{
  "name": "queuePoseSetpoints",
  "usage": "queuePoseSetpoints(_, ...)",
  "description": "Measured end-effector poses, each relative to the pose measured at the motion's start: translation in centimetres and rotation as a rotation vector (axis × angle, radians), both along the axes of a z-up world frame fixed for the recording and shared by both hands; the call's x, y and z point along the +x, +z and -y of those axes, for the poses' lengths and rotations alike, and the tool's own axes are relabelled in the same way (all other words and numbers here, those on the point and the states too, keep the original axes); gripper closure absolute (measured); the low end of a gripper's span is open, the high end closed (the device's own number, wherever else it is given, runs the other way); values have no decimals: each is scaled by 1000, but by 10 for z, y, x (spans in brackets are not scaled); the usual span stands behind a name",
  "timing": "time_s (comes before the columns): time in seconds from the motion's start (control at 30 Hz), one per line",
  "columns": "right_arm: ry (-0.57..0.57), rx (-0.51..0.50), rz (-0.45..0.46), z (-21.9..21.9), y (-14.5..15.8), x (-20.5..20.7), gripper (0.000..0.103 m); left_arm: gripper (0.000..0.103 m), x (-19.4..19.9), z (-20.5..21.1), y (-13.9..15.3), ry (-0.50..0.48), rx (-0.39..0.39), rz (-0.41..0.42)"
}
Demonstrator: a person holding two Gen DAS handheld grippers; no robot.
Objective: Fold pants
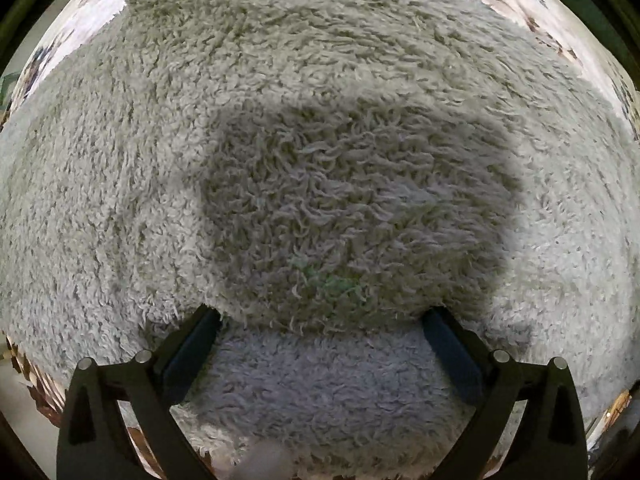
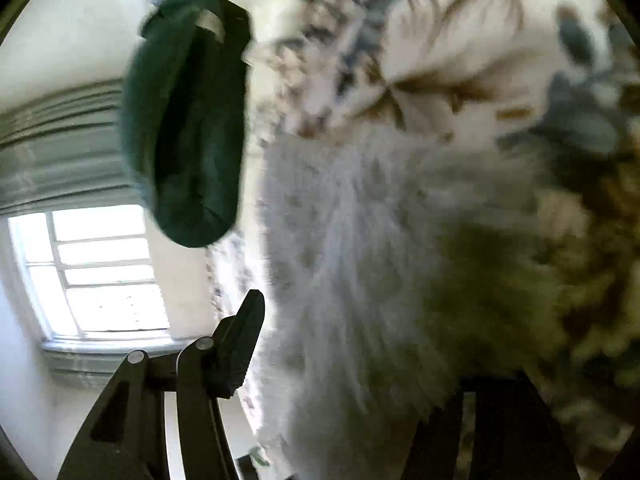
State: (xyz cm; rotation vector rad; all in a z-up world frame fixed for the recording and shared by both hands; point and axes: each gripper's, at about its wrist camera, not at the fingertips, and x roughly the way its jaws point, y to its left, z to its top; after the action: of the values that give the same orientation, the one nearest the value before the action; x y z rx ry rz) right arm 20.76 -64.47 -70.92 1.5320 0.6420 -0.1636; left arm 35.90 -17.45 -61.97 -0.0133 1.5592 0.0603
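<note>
Left wrist view: your left gripper (image 1: 320, 320) points down onto the fleece pants (image 1: 320, 128), a shaggy pale grey-green fabric that fills almost the whole view. Its 2 fingers (image 1: 196, 344) stand as wide apart as they go, their tips at or in the pile. A raised fold of the pants lies between them, and neither pad is seen pressing on it, so the tool has hold of nothing. The gripper's shadow falls as a dark patch on the fabric just ahead of the tips. The pants lie on a floral bedspread (image 1: 532, 12), white with brown and blue print, which shows only at the edges of the view.

Right wrist view: the picture is blurred. Your right gripper (image 2: 360, 340) is tilted against the same pants (image 2: 360, 240), which here lie on the bedspread (image 2: 460, 40) and cover the right half of the view. Only the left finger (image 2: 240, 344) is clear, standing free beside the edge of the fabric; the other finger is hidden behind the fleece. The jaws stand partly open. You cannot tell from this view whether any fabric is pinched between them.

A dark green fabric item (image 2: 188, 120) hangs apart from the pants, upper left. A window (image 2: 100, 272) with a blind (image 2: 60, 148) is behind it
</note>
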Motion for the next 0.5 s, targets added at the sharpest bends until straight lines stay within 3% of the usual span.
queuePoseSetpoints(0.03,-4,40,-22,2,-13,6,42,0,1,1,0,3,4,3)
queuePoseSetpoints(0.1,-44,30,-48,5,-19,9,63,0,-10,-4,4,2,9,5)
queuePoseSetpoints(0.13,-50,-17,-67,4,-10,11,79,0,-11,-3,7,5,13,9)
queuePoseSetpoints(0.27,-31,-152,-66,-7,49,13,83,0,-21,6,32,-15,2,50)
queuePoseSetpoints(0.5,233,-467,4,-91,179,69,84,0,-34,-20,98,45,-83,150)
